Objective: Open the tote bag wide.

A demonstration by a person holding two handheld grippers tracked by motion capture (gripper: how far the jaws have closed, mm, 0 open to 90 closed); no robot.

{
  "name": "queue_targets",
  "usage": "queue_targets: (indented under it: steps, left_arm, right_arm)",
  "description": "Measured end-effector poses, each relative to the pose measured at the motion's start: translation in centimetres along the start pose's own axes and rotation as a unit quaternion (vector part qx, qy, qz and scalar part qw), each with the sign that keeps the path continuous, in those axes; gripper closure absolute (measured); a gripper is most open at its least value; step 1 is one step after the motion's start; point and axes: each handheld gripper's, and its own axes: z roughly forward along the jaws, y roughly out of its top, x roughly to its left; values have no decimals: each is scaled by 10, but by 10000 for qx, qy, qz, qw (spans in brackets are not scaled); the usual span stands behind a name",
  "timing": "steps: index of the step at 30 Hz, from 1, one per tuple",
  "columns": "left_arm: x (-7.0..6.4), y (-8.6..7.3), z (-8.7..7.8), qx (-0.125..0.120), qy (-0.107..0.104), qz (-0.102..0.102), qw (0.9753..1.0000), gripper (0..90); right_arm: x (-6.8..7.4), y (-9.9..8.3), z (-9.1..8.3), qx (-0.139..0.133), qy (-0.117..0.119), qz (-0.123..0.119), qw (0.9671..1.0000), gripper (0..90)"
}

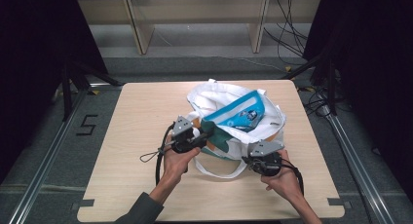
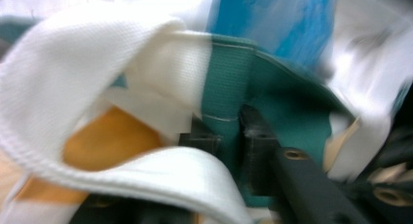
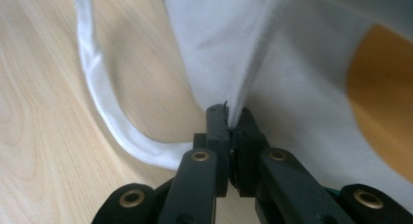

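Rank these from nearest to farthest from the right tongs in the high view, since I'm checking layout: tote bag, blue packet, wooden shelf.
1. Tote bag: its edge is pinched in the right tongs.
2. Blue packet: inside the bag's mouth, farther back.
3. Wooden shelf: beyond the table.

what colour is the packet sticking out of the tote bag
Bright blue with white, seen best in the high view: the packet lies in the mouth of the white tote bag.

Blue packet [image 1: 242, 113] blocks tote bag [image 1: 221, 95] mouth; table [image 1: 141, 117] left free.
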Motion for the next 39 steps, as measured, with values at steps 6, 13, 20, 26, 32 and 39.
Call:
queue_targets:
  steps: [6,13,20,26,32,39]
  left_arm:
    - [14,-25,19,595,-66,-74,9982,796]
    - [7,-38,16,868,19,306,9958,787]
    - [-12,-41,9,958,-63,721,9928,768]
    - [-10,-39,9,1007,-107,702,9924,768]
    - [-12,-38,9,1067,-43,804,9910,760]
    - [-14,-36,7,1020,-135,897,9906,754]
  right_arm:
    - [3,1,1,28,-15,-40,10000,881]
    - [-7,3,-23,-198,76,281,9994,746]
    - [-24,16,-88,-987,-457,692,9917,634]
    - [-55,35,-122,-1441,-1014,1111,9781,524]
    - [-74,45,-99,-1201,-1127,1328,9774,478]
    - [-94,26,-63,-397,-1227,1067,9859,814]
